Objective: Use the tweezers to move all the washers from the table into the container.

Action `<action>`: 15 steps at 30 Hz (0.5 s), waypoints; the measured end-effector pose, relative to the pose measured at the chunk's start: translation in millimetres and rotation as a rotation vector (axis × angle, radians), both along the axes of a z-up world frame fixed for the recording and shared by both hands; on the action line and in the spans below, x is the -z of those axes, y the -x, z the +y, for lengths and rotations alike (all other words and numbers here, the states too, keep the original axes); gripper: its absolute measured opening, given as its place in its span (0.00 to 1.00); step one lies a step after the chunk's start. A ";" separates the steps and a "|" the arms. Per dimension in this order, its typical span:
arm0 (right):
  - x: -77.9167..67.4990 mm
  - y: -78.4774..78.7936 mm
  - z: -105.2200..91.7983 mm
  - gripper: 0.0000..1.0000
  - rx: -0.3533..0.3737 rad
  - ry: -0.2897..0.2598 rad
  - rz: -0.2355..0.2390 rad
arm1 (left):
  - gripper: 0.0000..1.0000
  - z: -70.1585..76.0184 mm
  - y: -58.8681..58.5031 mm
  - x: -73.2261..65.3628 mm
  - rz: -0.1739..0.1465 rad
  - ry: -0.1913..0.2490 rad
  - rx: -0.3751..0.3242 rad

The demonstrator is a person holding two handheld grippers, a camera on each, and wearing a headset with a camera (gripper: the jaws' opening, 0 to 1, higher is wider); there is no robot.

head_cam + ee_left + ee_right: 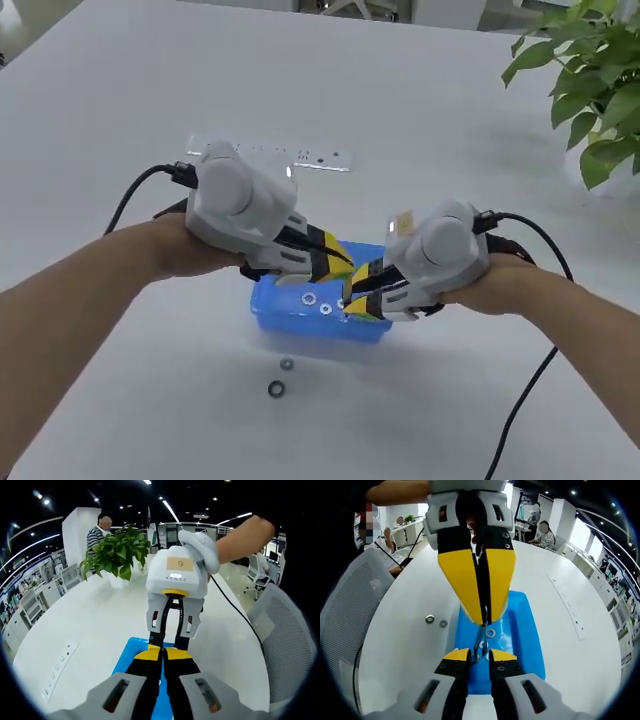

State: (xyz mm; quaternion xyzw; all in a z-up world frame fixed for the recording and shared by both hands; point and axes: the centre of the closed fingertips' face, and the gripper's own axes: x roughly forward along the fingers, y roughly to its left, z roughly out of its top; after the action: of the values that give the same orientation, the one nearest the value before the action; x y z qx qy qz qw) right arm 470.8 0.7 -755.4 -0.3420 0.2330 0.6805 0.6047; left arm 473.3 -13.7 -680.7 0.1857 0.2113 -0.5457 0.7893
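A blue container (290, 318) lies on the white table, with washers (308, 298) inside; one washer (491, 632) rests by the tweezers' tips. Two more washers (287, 364) (276, 389) lie on the table in front of it, also seen as a pair (429, 619) in the right gripper view. Both grippers meet nose to nose over the container. My left gripper (335, 262) (162, 655) is shut on the thin metal tweezers (480, 645). My right gripper (358, 297) (480, 655) has its jaws narrowly around the tweezers' lower end.
A white power strip (270, 155) lies behind the container. A potted plant (590, 80) stands at the table's far right. Gripper cables (530, 390) trail over the table on both sides. People sit and stand in the office beyond.
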 end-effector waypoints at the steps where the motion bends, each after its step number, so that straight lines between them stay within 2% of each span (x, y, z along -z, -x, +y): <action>1: -1.5 0.2 -0.5 0.16 0.004 -0.003 0.001 | 0.05 -0.1 0.5 -0.7 0.001 -0.001 0.000; 15: -24.0 1.3 -12.9 0.26 0.087 -0.044 0.007 | 0.05 0.6 8.4 -19.4 -0.002 -0.003 -0.004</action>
State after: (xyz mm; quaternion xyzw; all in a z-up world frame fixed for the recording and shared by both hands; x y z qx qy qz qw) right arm 469.4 -12.2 -731.3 -0.3159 0.2347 0.6597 0.6403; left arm 464.9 -13.1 -661.3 0.1871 0.2115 -0.5438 0.7903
